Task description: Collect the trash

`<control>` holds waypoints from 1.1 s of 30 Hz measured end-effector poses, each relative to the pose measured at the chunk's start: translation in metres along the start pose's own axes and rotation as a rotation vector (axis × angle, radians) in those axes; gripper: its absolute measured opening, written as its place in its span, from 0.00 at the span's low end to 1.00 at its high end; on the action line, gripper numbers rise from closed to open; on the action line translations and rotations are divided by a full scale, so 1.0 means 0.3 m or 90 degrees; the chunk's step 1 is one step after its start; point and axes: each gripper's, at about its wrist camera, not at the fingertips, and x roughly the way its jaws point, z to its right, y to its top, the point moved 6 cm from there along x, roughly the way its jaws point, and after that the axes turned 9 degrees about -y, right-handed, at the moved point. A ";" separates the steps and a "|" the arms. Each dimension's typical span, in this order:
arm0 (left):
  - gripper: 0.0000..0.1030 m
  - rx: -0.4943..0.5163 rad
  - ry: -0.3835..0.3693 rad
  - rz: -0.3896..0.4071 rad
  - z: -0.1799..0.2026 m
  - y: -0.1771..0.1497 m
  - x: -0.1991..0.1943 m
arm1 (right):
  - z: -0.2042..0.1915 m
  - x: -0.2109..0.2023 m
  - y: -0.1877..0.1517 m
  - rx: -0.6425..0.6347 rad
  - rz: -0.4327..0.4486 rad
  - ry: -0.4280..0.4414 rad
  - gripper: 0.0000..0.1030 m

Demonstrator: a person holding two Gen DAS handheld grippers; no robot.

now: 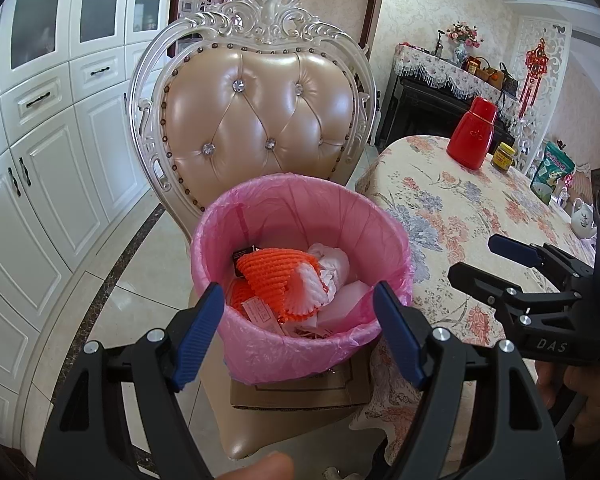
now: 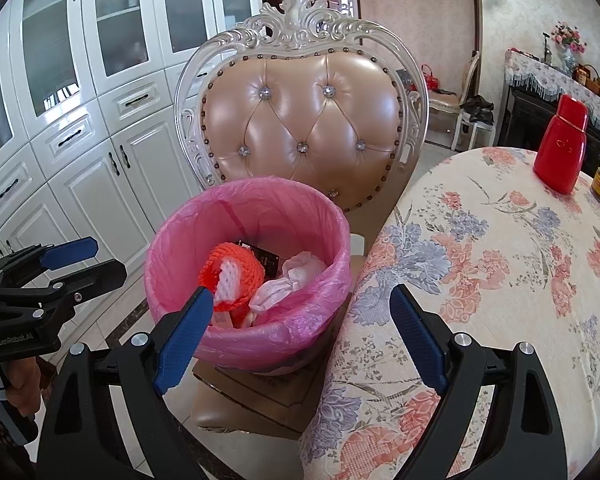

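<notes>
bin (image 1: 300,236): pink-lined, on a box (image 1: 300,394) on the chair (image 1: 260,112) seat, beside the table (image 2: 500,280)
trash: orange foam net (image 1: 276,270), white wads (image 2: 296,276), all inside bin
left gripper (image 1: 300,332): jaws spread, nothing between
right gripper (image 2: 300,340): jaws spread, nothing between

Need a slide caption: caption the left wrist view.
Open left gripper over pink-lined bin of trash on chair.
</notes>
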 end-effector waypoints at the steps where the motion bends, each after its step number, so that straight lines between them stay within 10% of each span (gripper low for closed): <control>1: 0.72 0.000 0.000 0.000 0.000 0.001 -0.002 | -0.001 0.000 0.000 -0.001 0.000 0.000 0.82; 33: 0.79 -0.007 0.010 0.004 -0.012 0.010 0.019 | -0.012 0.015 0.005 -0.007 -0.004 0.006 0.82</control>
